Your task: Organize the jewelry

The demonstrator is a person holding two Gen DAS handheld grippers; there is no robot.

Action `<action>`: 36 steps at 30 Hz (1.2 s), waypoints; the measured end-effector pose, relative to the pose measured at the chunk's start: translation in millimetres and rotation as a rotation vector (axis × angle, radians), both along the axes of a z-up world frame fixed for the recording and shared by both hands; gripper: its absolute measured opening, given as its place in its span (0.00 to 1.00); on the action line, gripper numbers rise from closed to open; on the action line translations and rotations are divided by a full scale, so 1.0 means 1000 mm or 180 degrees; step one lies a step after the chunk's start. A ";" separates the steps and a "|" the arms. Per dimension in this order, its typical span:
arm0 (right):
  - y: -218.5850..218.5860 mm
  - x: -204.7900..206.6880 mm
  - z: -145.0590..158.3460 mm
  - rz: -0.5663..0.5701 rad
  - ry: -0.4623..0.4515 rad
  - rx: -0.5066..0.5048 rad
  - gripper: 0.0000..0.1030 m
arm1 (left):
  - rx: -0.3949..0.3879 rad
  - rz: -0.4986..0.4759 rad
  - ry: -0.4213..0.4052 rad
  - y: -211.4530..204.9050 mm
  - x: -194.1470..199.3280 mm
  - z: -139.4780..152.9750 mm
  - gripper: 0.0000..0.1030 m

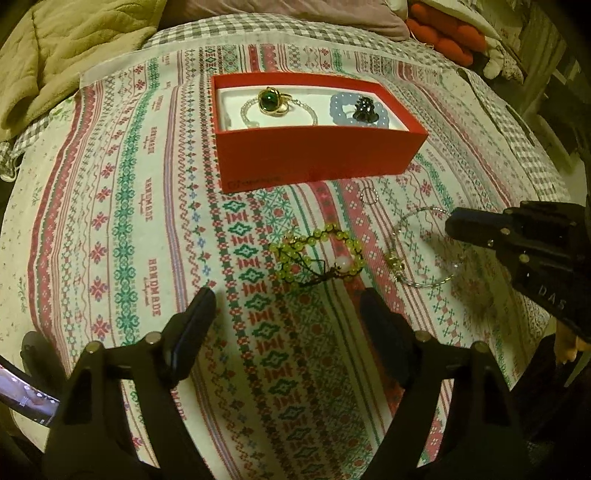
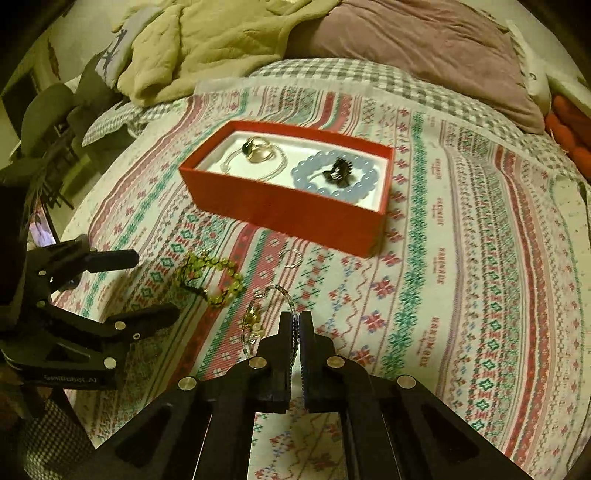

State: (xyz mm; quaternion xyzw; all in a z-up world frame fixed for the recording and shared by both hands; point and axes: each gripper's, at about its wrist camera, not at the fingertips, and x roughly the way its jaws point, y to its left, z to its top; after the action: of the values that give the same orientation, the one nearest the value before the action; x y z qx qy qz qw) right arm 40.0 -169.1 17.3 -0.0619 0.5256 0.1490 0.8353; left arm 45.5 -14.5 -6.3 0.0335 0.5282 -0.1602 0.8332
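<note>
A red box [image 1: 317, 157] [image 2: 280, 210] on the patterned cloth holds a green-stone ring [image 1: 271, 101] on a pearl bracelet, and a dark piece [image 1: 364, 107] on a pale blue bead bracelet [image 2: 334, 175]. In front of it lie a yellow-green bead bracelet [image 1: 319, 254] [image 2: 212, 277], a small thin ring [image 1: 369, 194] [image 2: 290, 257] and a silver beaded bracelet with a gold charm [image 1: 417, 251] [image 2: 258, 317]. My left gripper [image 1: 288, 299] is open, just short of the yellow-green bracelet. My right gripper [image 2: 295, 319] [image 1: 448, 225] is shut on the silver bracelet.
The patterned cloth [image 2: 461, 277] covers a checked bed. A beige blanket [image 1: 55, 55] [image 2: 207, 40] and a mauve pillow [image 2: 424, 48] lie at the back. Red items [image 1: 447, 33] sit at the far right. A chair [image 2: 48, 114] stands left of the bed.
</note>
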 end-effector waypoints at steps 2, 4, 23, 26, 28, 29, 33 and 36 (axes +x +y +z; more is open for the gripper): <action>-0.006 0.000 0.003 -0.0040 -0.0013 0.0009 0.03 | -0.0039 0.0011 0.0004 0.001 0.002 0.001 0.69; -0.009 0.001 0.003 -0.0083 -0.0026 0.0017 0.03 | -0.0061 0.0042 -0.0003 0.004 0.005 0.002 0.62; -0.031 0.006 0.000 -0.0234 0.0054 0.0037 0.03 | 0.0296 -0.0331 -0.0068 -0.023 0.015 -0.022 0.36; -0.031 0.006 -0.001 -0.0238 0.0055 0.0036 0.03 | 0.0242 -0.0274 -0.0033 -0.023 0.016 -0.023 0.12; -0.031 0.006 -0.001 -0.0239 0.0054 0.0039 0.03 | 0.0195 -0.0255 -0.0005 -0.022 0.016 -0.023 0.12; -0.031 0.006 -0.001 -0.0241 0.0051 0.0041 0.03 | 0.0189 -0.0256 -0.0004 -0.022 0.015 -0.022 0.12; -0.033 0.006 0.003 -0.0263 0.0021 0.0061 0.03 | 0.0073 -0.0217 0.0037 -0.017 0.013 -0.019 0.10; -0.034 0.006 0.007 -0.0274 -0.0005 0.0093 0.03 | -0.0009 -0.0213 0.0044 -0.012 0.008 -0.013 0.09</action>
State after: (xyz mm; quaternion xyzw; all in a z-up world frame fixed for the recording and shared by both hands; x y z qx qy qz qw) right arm 45.7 -203.5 24.0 -0.0271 0.5249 0.1207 0.8421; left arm 53.7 -26.3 -19.4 0.0489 0.5324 -0.1889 0.8237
